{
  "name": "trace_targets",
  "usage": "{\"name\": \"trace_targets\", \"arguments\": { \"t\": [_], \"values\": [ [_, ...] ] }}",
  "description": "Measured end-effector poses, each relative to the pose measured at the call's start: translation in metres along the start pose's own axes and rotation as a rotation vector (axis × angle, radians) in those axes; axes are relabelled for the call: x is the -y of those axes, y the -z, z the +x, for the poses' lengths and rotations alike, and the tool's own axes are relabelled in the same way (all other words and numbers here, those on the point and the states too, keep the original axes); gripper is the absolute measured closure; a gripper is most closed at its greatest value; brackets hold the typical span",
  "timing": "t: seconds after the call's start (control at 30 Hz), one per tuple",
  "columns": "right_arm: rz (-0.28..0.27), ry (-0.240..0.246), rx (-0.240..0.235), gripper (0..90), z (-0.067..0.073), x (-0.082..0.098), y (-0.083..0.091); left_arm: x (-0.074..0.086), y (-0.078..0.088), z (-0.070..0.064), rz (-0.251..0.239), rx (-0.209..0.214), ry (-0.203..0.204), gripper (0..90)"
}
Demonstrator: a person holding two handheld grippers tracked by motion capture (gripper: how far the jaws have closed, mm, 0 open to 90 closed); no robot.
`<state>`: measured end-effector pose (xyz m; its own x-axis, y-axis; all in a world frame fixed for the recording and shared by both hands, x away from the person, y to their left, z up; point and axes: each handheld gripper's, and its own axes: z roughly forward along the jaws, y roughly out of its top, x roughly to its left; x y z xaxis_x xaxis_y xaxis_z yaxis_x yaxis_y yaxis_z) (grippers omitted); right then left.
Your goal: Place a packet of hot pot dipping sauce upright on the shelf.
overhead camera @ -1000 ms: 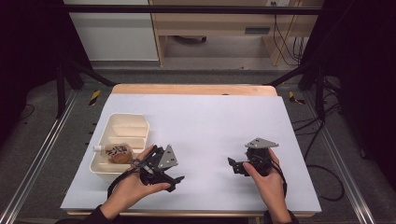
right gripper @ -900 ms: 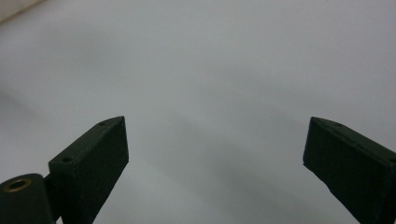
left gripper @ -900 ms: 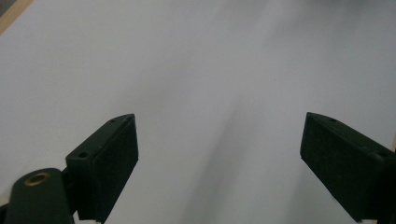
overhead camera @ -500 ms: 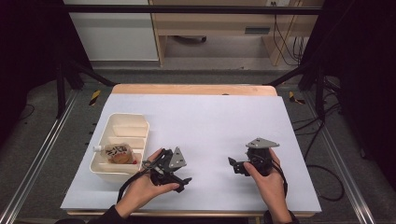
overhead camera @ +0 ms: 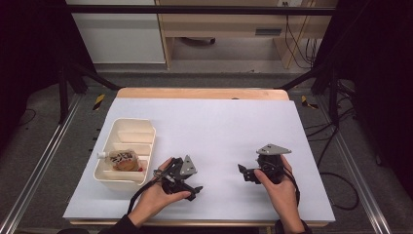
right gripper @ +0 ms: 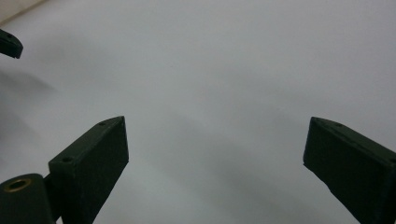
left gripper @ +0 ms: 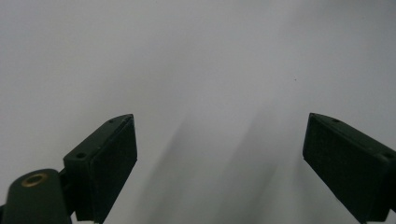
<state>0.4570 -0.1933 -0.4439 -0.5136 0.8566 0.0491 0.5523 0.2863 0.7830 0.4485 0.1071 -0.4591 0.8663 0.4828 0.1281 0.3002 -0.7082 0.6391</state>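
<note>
Risk: my left gripper [overhead camera: 187, 184] sits just right of the tray [overhead camera: 108, 176]; a careless sweep left could knock its near wall, I judge.
Fingers: both pairs wide apart, nothing between them; right gripper [overhead camera: 249, 174] rests on bare worktop [overhead camera: 219, 126].
Tray: white, divided, at the left edge; far compartments look empty.
Contents: a packet [overhead camera: 121, 159] lies in the near compartment, my likely target.

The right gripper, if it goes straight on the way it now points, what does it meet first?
Probably the left gripper. The right gripper points across the bare white table toward it, open, with nothing between them.
</note>
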Motion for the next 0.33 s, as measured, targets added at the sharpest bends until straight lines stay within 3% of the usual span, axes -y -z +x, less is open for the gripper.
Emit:
{"name": "trace_targets", "arguments": {
  "t": [0.33],
  "values": [
    [0.005, 0.012, -0.011, 7.1, 0.0025, -0.0005, -0.0013, 0.0089, -0.0075, -0.0011, 0.028, -0.031, -0.003, 9.6]
  ]
}}
